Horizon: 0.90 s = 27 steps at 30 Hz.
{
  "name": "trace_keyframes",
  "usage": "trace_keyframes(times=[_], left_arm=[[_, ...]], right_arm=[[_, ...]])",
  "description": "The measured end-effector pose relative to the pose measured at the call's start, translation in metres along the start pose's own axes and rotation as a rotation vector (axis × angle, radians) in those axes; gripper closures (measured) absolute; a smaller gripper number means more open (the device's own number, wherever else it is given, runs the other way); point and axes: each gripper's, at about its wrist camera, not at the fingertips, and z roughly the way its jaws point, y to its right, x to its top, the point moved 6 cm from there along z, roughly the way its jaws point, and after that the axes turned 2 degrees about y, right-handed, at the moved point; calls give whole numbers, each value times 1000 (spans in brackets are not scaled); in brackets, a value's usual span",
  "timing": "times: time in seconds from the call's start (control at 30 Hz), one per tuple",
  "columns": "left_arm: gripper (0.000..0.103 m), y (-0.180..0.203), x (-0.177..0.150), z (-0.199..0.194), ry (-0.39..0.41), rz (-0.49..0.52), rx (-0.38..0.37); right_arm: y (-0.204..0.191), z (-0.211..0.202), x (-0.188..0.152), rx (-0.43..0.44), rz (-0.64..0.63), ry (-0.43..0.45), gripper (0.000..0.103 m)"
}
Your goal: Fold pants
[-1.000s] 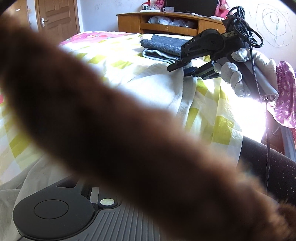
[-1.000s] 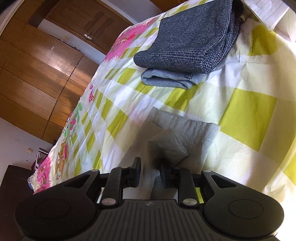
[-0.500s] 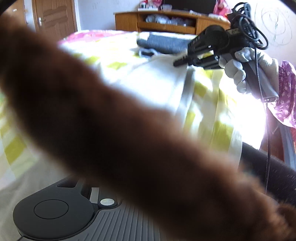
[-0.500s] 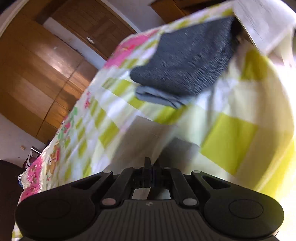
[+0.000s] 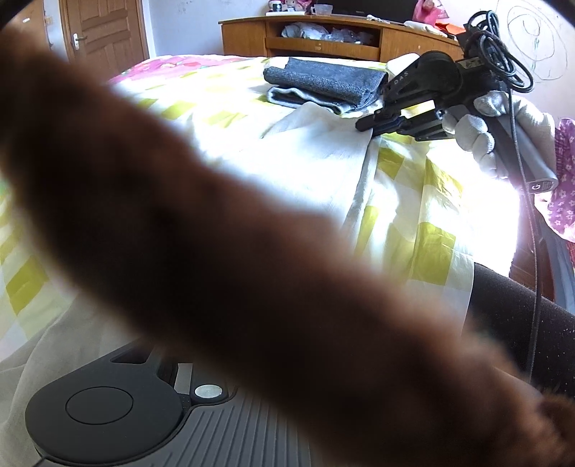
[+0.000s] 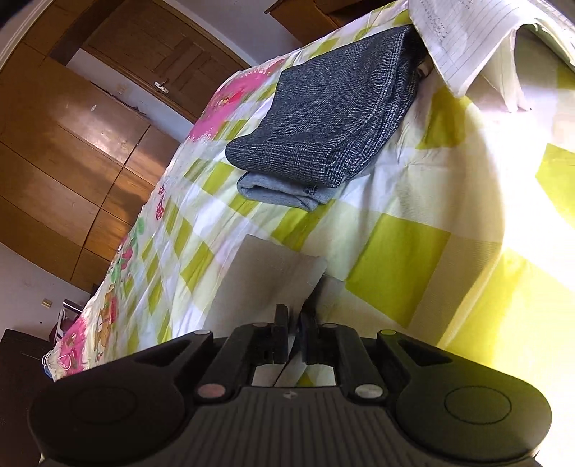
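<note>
On bedspread (image 6: 402, 273), right gripper (image 6: 294, 319) apparently pinching pants (image 6: 273, 273)

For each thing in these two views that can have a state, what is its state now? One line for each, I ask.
Right claw: shut on the light beige pants.
Light beige pants: edge lifted off the bed, not folded yet.
Left claw: fingers hidden behind a blurred brown shape, cannot tell.
Dark grey woven garment: folded, lying on top of the stack.
Blue denim garment: folded, under the grey one.
Brown wooden door: closed.
</note>
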Motion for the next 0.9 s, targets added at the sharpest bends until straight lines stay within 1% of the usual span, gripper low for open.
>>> trace_keyframes(times=[0.13, 0.2, 0.27, 0.33, 0.37, 0.4, 0.47, 0.57, 0.67, 0.7, 0.73, 0.77, 0.8, 0.83, 0.9], left_arm=[[67, -1, 0, -1, 6, -8, -3], [67, 0, 0, 1, 4, -5, -4], [67, 1, 0, 1, 4, 1, -1], [67, 1, 1, 0, 7, -4, -4], [67, 1, 1, -1, 8, -4, -6], [67, 1, 1, -1, 9, -1, -5], [67, 3, 2, -4, 15, 6, -4], [66, 6, 4, -8, 33, 15, -7], [66, 9, 4, -11, 51, 34, 4], [66, 10, 3, -10, 48, 43, 16], [66, 10, 2, -7, 38, 52, 32], [70, 10, 0, -4, 24, 58, 48], [73, 9, -1, -2, 13, 62, 65], [75, 8, -2, -1, 11, 63, 79], [81, 4, -2, -3, 9, 49, 100]], right_arm=[[-1, -10, 1, -12, -27, 11, 76], [-4, -3, 0, -3, -28, -21, 69], [-8, 7, -2, 3, -32, -46, 67], [-11, 14, -4, -15, -44, -55, 67], [-13, 16, -4, -28, -50, -51, 72], [-14, 16, -3, -38, -53, -44, 81], [-15, 14, 0, -33, -35, -32, 82], [-17, -4, 11, 9, 7, 15, 83], [-22, -23, 15, 54, 0, 58, 83], [-21, -23, 14, 46, -14, 50, 83], [-17, -20, 11, 18, -24, 40, 83], [-12, -16, 9, 0, -18, 25, 83], [-8, -13, 8, -4, -2, 11, 83], [-4, -11, 7, -5, 22, 0, 83], [-4, -11, 6, -2, 19, 4, 83]])
